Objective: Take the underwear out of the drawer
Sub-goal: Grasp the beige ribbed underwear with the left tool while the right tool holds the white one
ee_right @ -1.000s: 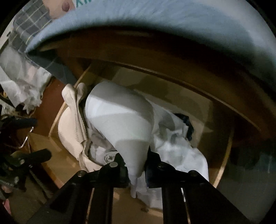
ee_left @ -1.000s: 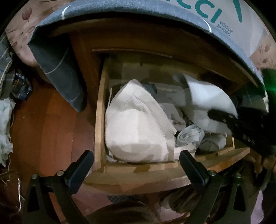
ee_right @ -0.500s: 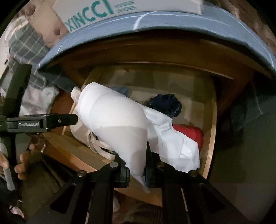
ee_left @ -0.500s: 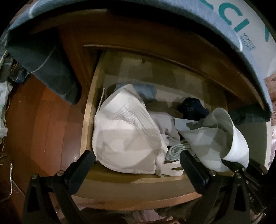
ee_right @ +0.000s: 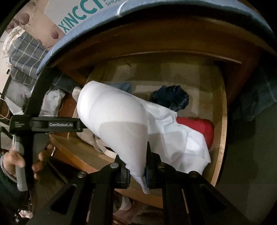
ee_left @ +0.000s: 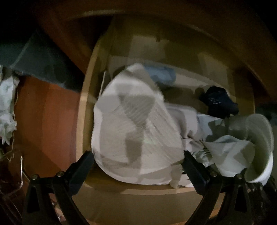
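The wooden drawer (ee_left: pixel 83 121) is pulled out and holds loose underwear. My left gripper (ee_left: pixel 136 161) points straight down over it, open, its two fingers straddling a white ribbed bra cup (ee_left: pixel 135 124) that lies at the drawer's left. My right gripper (ee_right: pixel 137 171) is shut on the lower edge of a smooth white padded bra (ee_right: pixel 117 121), which hangs above the drawer's front right. The same bra (ee_left: pixel 256 148) shows at the right edge of the left wrist view.
A navy garment (ee_right: pixel 171 100), a red one (ee_right: pixel 199 128) and a light blue one (ee_left: pixel 161 74) lie in the drawer. A blue-grey cloth (ee_right: pixel 155 7) with a shoe box (ee_right: pixel 77 17) overhangs the top. A hand (ee_right: pixel 13 161) grips the left tool's handle.
The left gripper has sunk closer to the ribbed cup and stays open. The right gripper has drawn the smooth bra away from the pile toward the drawer's front right, still shut on it.
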A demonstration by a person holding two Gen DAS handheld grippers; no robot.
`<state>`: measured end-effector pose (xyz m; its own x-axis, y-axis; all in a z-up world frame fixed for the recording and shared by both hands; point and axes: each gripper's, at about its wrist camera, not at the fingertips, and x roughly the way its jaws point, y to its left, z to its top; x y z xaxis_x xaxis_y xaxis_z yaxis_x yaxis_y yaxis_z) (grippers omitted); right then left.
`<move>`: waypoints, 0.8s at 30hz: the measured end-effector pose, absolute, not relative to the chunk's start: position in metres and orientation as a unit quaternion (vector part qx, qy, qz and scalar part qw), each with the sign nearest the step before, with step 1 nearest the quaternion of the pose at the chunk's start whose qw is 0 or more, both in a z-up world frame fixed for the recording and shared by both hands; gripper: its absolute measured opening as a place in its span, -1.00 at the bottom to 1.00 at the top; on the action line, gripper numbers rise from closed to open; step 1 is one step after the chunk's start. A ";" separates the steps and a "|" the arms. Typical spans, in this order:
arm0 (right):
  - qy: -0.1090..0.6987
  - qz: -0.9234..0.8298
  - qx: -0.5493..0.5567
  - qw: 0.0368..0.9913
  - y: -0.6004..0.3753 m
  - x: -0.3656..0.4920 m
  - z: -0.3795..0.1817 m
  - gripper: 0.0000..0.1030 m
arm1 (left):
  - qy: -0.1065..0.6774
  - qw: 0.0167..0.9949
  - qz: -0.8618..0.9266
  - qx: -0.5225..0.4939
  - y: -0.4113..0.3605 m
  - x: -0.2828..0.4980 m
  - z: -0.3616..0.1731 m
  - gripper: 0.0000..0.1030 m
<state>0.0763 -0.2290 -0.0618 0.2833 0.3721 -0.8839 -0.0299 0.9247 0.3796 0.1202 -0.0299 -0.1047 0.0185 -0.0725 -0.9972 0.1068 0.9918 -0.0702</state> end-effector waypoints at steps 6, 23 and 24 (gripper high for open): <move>0.590 0.130 0.150 0.782 -0.228 0.078 -0.066 -0.79 | 0.701 0.711 -0.062 0.013 -0.030 0.122 -0.117 0.98; 0.592 0.131 0.149 0.781 -0.227 0.079 -0.070 -0.79 | 0.678 0.729 -0.090 -0.013 -0.004 0.105 -0.075 -0.05; 0.592 0.131 0.149 0.781 -0.226 0.079 -0.070 -0.79 | 0.675 0.731 -0.094 -0.015 -0.003 0.104 -0.071 -0.07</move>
